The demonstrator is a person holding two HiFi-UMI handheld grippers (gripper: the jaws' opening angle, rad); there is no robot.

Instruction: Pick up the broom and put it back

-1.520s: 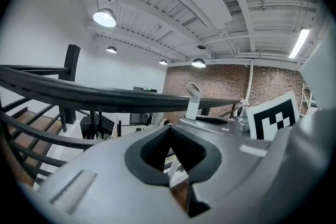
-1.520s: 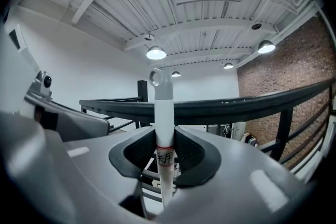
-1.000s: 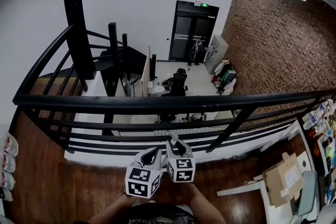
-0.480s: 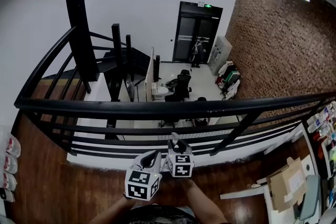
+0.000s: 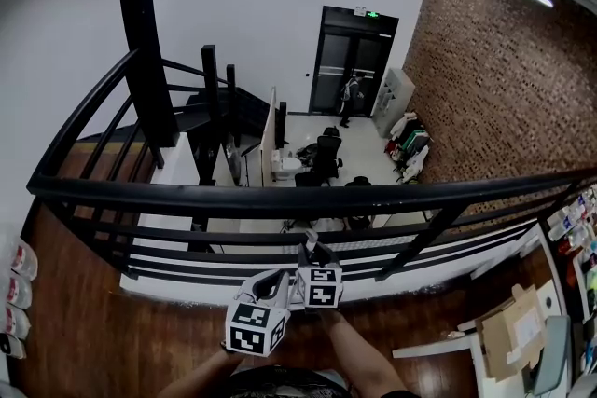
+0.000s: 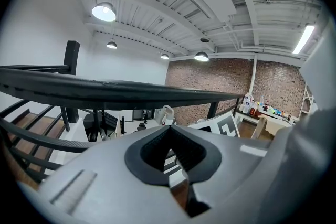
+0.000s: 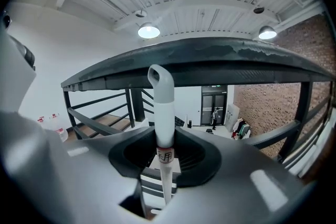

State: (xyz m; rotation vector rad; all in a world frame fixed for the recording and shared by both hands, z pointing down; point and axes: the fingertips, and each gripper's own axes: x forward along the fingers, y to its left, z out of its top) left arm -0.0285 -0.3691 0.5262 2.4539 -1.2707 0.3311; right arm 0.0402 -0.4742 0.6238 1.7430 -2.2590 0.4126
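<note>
My two forearms [image 5: 362, 366] come in low at the bottom of the head view, both tools tipped a bit down and side by side. The right gripper [image 5: 312, 254] is pinching the white plastic broom handle with a hooked end [image 7: 163, 107]. The handle's long axis stands upright through the jaws, and the brush end below is hidden. The left gripper [image 6: 169, 131] sits just to its left, jaws pressed together on nothing, so the right hand carries the job. The black metal railing [image 5: 280, 199] is just ahead, its top bar crossing behind the hook. The lower office floor [image 5: 359, 140] lies beyond it. No storage spot is visible, so my guess is the handle leans on the rail.
</note>
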